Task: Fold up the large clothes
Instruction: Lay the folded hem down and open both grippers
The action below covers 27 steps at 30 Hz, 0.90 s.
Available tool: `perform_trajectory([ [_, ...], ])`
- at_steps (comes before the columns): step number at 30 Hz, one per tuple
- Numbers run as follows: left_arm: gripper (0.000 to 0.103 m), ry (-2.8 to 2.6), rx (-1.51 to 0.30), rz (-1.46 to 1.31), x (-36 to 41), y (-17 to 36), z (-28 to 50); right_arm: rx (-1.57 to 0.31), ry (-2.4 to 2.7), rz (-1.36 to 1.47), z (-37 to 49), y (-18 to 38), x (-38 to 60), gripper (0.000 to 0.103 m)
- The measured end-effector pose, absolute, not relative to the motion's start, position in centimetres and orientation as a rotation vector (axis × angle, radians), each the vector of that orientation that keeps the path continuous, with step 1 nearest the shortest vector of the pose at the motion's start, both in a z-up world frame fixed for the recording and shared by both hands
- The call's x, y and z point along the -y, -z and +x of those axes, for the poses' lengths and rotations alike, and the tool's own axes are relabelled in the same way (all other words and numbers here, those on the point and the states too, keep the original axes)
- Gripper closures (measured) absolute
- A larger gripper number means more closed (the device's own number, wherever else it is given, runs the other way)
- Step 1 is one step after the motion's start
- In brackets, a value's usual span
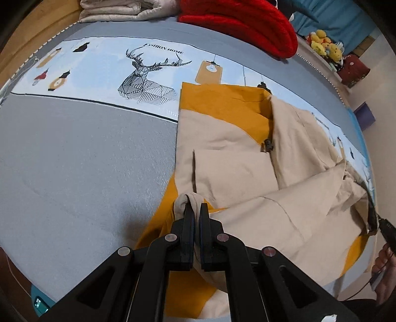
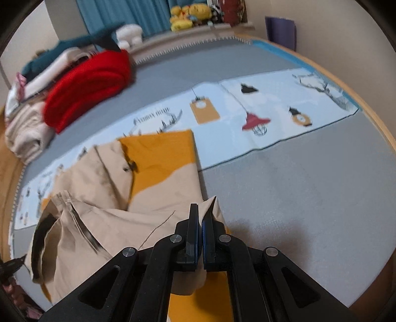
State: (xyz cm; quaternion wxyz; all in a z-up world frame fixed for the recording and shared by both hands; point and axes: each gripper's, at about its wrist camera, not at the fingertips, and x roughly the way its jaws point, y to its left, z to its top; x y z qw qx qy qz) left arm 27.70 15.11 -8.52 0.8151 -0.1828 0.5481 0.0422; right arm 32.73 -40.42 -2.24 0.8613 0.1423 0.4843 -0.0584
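Note:
A large beige and mustard-yellow jacket (image 1: 237,153) lies partly folded on the grey bed; it also shows in the right wrist view (image 2: 158,168). My left gripper (image 1: 195,210) is shut on a bunched beige edge of the jacket at its near left side. My right gripper (image 2: 201,213) is shut on a pointed beige corner of the jacket at its near right side, slightly lifted off the bed. The right gripper's tip (image 1: 376,220) shows at the far right of the left wrist view.
A grey bed cover (image 1: 74,161) has a light blue printed band with a deer (image 1: 146,76). A red folded blanket (image 1: 242,24) and beige folded clothes (image 1: 118,10) lie at the far edge. Yellow plush toys (image 2: 188,14) sit on a ledge beyond.

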Motion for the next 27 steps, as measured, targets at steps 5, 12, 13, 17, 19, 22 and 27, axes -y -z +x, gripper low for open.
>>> perform_trajectory([
  [5,0.095,-0.09,-1.17,-0.459,-16.3,8.8,27.9,-1.011,0.13,0.318,33.3,2.0,40.5,0.101],
  [12,0.084,-0.123,-1.132,-0.529,-17.6,7.6,26.4,-0.969,0.153,0.38,31.7,0.7,41.6,0.094],
  [13,0.082,-0.134,-1.12,-0.531,-17.8,7.3,26.2,-0.948,0.163,0.388,31.3,0.2,42.0,0.092],
  [17,0.079,-0.19,-1.061,-0.569,-19.8,5.7,24.7,-0.876,0.198,0.43,29.2,-1.3,43.7,0.076],
  [19,0.078,-0.206,-1.045,-0.599,-21.2,5.3,23.7,-0.877,0.194,0.426,28.6,-1.3,44.1,0.07],
  [22,0.075,-0.208,-1.067,-0.588,-22.0,5.4,23.4,-0.922,0.173,0.417,28.3,-0.3,44.4,0.068],
  [27,0.064,-0.141,-1.185,-0.487,-20.6,7.3,23.9,-1.063,0.085,0.391,28.7,3.0,43.8,0.066],
])
